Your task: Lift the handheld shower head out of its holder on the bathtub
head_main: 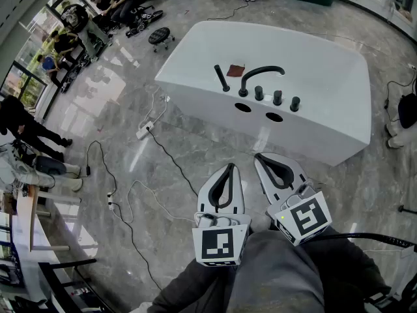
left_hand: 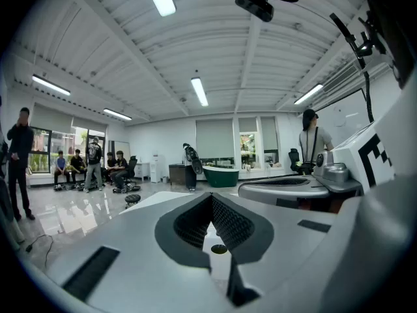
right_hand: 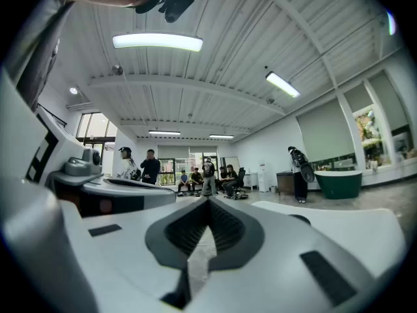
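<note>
The left gripper (head_main: 229,168) and the right gripper (head_main: 259,156) are held side by side, low over the grey stone floor (head_main: 195,155), each pointing roughly level toward the white bathtub (head_main: 326,77). In the left gripper view, the left gripper (left_hand: 212,196) has its fingers pressed together at the tips, with only the hollow between the ribbed black pads behind them, and nothing is caught there. In the right gripper view, the right gripper (right_hand: 208,201) is the same: fingers pressed together and empty.

The black shower head (head_main: 221,78) sits on the tub's flat deck, ahead of both sets of fingers and well apart from them, a little left of where the left fingers point. Its holder is too small to make out. Just to its right, still ahead of the fingers, are a curved black spout (head_main: 262,72) and a row of three black knobs (head_main: 277,97). A small reddish-brown square (head_main: 235,70) lies between the shower head and the spout.

Left of the left fingers, black and white cables (head_main: 130,207) trail across the floor. Far off to the left, several people (head_main: 65,44) sit by the windows.
</note>
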`<action>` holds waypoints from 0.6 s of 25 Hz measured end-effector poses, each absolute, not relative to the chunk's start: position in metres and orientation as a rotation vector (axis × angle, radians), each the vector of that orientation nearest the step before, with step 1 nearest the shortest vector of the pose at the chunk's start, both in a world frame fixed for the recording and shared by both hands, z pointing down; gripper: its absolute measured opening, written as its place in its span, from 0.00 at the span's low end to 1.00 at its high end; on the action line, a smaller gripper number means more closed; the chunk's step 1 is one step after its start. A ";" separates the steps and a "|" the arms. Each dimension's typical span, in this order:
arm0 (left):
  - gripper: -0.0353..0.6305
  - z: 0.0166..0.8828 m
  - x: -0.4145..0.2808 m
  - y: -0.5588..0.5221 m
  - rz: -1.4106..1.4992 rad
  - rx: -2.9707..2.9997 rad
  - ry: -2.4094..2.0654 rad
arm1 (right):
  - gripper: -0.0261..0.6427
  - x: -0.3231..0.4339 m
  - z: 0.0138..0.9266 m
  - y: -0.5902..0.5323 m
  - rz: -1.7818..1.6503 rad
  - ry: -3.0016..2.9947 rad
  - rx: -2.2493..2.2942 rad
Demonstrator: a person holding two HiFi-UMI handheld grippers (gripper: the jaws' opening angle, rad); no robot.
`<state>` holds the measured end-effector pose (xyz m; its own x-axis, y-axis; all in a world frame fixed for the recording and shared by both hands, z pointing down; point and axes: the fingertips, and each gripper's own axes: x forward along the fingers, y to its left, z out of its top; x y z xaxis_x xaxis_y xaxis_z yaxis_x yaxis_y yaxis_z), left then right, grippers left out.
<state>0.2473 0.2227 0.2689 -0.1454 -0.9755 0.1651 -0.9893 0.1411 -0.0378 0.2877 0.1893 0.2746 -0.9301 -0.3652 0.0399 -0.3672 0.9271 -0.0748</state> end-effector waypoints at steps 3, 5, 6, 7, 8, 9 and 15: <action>0.06 0.267 0.254 0.221 0.216 1.976 -2.300 | 0.04 0.295 0.273 0.186 0.131 -3.061 0.577; 0.06 0.270 0.260 0.220 0.220 1.966 -2.302 | 0.04 0.301 0.274 0.184 0.140 -3.061 0.573; 0.06 0.272 0.262 0.219 0.222 1.960 -2.303 | 0.04 0.304 0.275 0.183 0.146 -3.062 0.571; 0.06 0.273 0.265 0.217 0.225 1.954 -2.303 | 0.04 0.307 0.276 0.181 0.152 -3.065 0.567; 0.06 0.275 0.267 0.216 0.229 1.951 -2.301 | 0.04 0.309 0.277 0.180 0.159 -3.069 0.563; 0.06 0.276 0.270 0.214 0.231 1.948 -2.302 | 0.04 0.311 0.278 0.178 0.167 -3.074 0.556; 0.06 0.288 0.281 0.211 0.245 1.909 -2.313 | 0.04 0.317 0.289 0.174 0.223 -3.078 0.486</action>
